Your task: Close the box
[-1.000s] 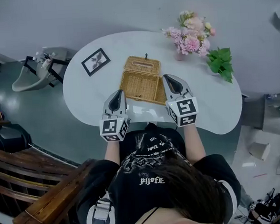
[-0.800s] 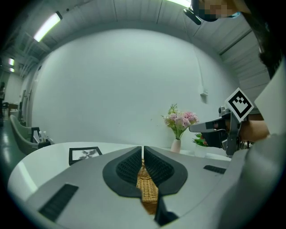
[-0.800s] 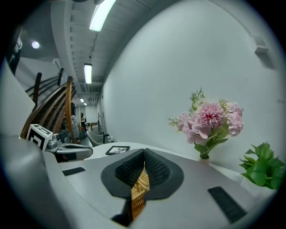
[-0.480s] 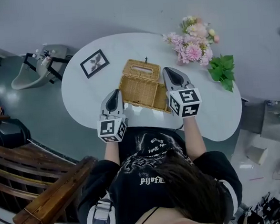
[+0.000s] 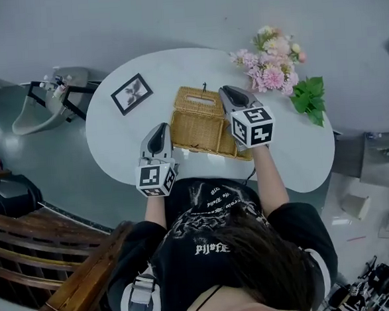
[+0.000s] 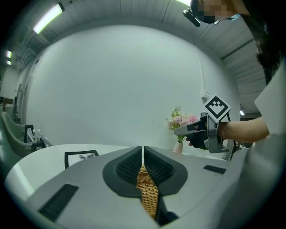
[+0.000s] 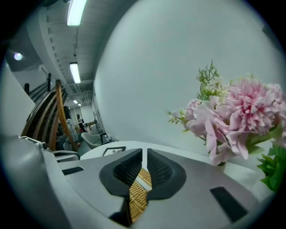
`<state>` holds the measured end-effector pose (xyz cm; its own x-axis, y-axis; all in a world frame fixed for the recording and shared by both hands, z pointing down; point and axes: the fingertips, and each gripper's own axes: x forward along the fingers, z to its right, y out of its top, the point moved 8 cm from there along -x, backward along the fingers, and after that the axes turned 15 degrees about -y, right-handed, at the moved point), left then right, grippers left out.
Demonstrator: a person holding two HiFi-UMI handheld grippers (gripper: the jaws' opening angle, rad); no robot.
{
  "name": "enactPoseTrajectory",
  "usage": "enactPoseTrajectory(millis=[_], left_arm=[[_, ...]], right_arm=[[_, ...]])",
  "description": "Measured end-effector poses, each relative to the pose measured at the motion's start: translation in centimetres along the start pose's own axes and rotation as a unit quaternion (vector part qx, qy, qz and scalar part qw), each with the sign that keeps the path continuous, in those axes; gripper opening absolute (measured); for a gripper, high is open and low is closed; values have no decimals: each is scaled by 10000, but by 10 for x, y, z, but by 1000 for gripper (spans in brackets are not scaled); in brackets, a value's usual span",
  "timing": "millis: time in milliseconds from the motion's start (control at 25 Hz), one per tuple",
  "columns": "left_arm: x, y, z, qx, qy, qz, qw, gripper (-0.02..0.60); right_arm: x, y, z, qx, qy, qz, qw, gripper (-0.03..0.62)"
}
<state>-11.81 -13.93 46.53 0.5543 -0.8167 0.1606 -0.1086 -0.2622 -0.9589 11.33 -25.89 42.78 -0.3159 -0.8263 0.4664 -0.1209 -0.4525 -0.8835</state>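
- We see the box (image 5: pixel 193 123), a wicker one, standing open in the middle of the white table (image 5: pixel 287 153). Its lid (image 5: pixel 198 99) is thrown back flat on the far side, so the closing is not yet done.
- The left tool (image 5: pixel 161 129) hovers at the box's near left corner, just beside the rim; we cannot tell whether it touches the wicker.
- In the left gripper view its jaws stand together, pad against pad, with nothing caught between them. A strip of wicker shows below and beyond.
- The right tool (image 5: pixel 228 90) reaches over the box's right side, its tip by the right end of the lid. We cannot make out from the head view whether it touches.
- Its jaws have just been opening. In the right gripper view a narrow gap parts the pads, and through it we see wicker and a pale edge of the box lying beyond, pressed by neither pad.
- A framed picture (image 5: pixel 132 93) lies on the table to the left of the box, well apart from it.
- Pink flowers (image 5: pixel 271 66) stand at the table's far right, with a green plant (image 5: pixel 308 94) just beside them.
- Off the table to the left, a pale chair (image 5: pixel 32 116) stands on the floor.
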Motion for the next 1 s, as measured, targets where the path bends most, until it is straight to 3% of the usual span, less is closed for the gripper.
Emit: enactPoseTrajectory(millis=[280, 400, 680, 1000], left_arm=[[5, 2, -9, 71, -51, -16, 10000, 32], [1, 1, -14, 74, 13, -20, 10000, 32], [-3, 1, -30, 50, 80, -35, 9999, 32], [-1, -1, -43, -35, -67, -133, 9999, 32]], right_arm=[[41, -7, -5, -112, 263, -664, 9974, 91], [60, -11, -10, -99, 489, -995, 9938, 142], [99, -17, -13, -111, 558, -1563, 9861, 167], [136, -26, -11, -227, 206, -2134, 9765, 166]])
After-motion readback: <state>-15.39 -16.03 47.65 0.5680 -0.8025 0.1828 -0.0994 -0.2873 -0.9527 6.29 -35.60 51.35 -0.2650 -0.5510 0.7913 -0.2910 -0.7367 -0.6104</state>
